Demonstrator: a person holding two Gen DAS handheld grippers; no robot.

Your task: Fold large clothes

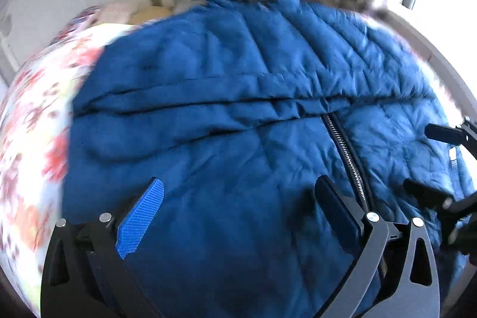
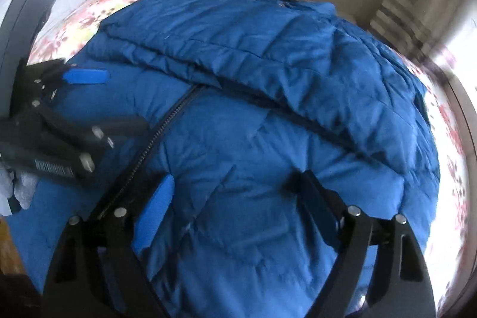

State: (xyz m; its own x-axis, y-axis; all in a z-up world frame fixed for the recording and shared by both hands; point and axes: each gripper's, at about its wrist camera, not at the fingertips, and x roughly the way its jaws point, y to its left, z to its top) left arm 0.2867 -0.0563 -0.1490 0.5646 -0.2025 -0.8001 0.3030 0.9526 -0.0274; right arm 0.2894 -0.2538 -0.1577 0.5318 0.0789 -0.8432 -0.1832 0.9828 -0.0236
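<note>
Blue jacket (image 1: 238,97) on floral bedspread (image 1: 32,115) — sleeve folded across, further folds left; left gripper (image 1: 238,207), right gripper (image 2: 235,198) both spread, empty.

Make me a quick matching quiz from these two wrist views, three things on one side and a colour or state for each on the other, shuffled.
Column one:
1. jacket
2. bedsheet
3. left claw

Column two:
A. floral print
B. open, gripping nothing
C. blue, quilted, spread on the bed

Pairs: 1-C, 2-A, 3-B
</note>
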